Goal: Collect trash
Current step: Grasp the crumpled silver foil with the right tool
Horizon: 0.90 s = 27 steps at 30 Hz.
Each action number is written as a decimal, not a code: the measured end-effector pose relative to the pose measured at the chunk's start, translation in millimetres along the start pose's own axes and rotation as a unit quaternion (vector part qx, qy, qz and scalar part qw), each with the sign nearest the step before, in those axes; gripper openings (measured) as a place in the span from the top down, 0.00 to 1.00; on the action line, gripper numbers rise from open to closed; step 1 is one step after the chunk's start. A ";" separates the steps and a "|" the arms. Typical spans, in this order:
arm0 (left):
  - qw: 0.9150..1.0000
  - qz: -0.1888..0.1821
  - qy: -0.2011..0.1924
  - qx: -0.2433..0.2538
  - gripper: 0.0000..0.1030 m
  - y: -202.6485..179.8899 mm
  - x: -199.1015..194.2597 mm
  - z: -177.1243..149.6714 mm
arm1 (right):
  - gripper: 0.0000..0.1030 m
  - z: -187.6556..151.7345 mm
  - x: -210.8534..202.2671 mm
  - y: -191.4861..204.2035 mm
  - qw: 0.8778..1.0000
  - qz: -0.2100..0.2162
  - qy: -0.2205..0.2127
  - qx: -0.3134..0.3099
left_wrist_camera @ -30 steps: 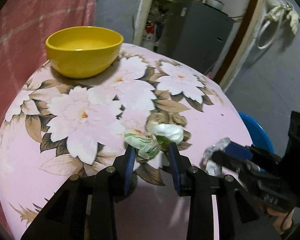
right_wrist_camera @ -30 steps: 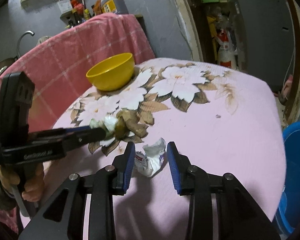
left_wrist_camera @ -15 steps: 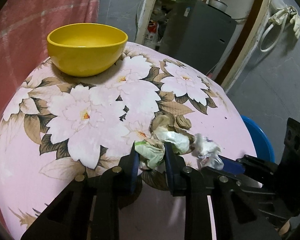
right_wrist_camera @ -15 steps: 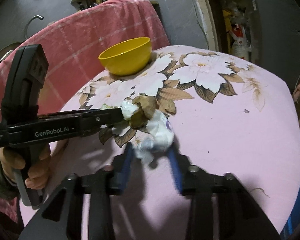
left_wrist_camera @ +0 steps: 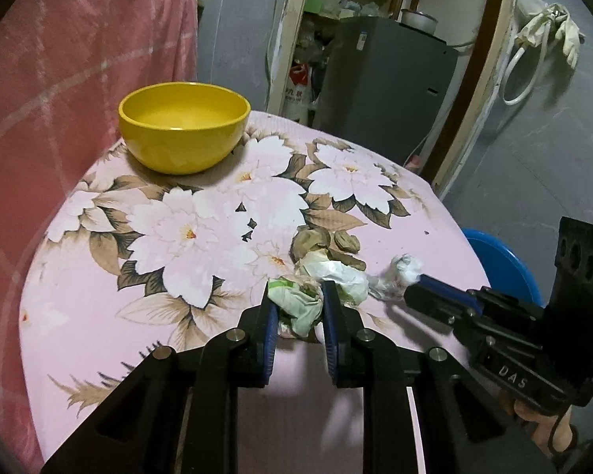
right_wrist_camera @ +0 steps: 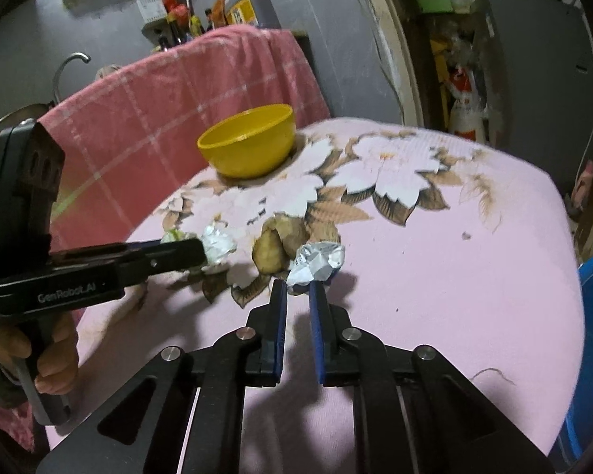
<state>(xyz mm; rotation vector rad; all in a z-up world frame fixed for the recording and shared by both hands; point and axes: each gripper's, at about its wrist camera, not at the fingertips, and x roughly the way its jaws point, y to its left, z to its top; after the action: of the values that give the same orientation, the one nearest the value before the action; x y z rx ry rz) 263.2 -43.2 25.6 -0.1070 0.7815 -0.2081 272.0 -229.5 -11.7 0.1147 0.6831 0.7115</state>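
A crumpled green-and-white paper wad (left_wrist_camera: 296,306) sits between the blue pads of my left gripper (left_wrist_camera: 298,306), which is shut on it just above the pink floral tablecloth (left_wrist_camera: 99,316). White paper (left_wrist_camera: 346,282) bulges past its right finger. The right wrist view shows my left gripper (right_wrist_camera: 195,247) from the side with that paper (right_wrist_camera: 217,243) at its tip. My right gripper (right_wrist_camera: 298,290) is shut on the lower edge of a crumpled white-and-silver wad (right_wrist_camera: 318,260). In the left wrist view this wad (left_wrist_camera: 401,274) sticks out of my right gripper (left_wrist_camera: 413,290).
A yellow bowl (left_wrist_camera: 184,126) stands at the far left of the table, against a pink checked cloth (left_wrist_camera: 59,79). A blue bin (left_wrist_camera: 498,264) stands on the floor off the table's right edge. A hand (right_wrist_camera: 55,351) holds the left gripper's handle.
Both grippers have closed on their wads. The right one moved forward onto the white-and-silver wad and pinched it. The left one has drawn back and risen slightly with its green-and-white wad.
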 end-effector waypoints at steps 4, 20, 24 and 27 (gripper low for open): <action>1.000 0.006 0.000 0.002 0.83 -2.4 -4.2 -2.1 | 0.91 0.2 -4.3 -2.5 1.000 -0.003 -0.006 0.005; 1.000 0.009 0.014 -0.015 0.83 10.0 2.7 -8.7 | 0.64 1.5 -8.9 -10.8 0.999 -0.037 -0.005 0.013; 1.000 0.009 0.017 -0.017 0.83 12.2 4.9 -9.6 | 0.61 2.5 1.9 -11.2 0.999 -0.034 0.014 0.013; 1.000 0.008 0.018 -0.017 0.83 12.8 5.5 -10.3 | 0.61 3.4 12.3 -9.0 0.999 -0.036 0.030 0.007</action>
<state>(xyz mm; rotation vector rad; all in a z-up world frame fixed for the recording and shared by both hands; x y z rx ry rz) 261.6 -32.2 12.3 -0.1288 0.8224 -0.1816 286.0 -228.1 -18.6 0.0815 0.7473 0.6426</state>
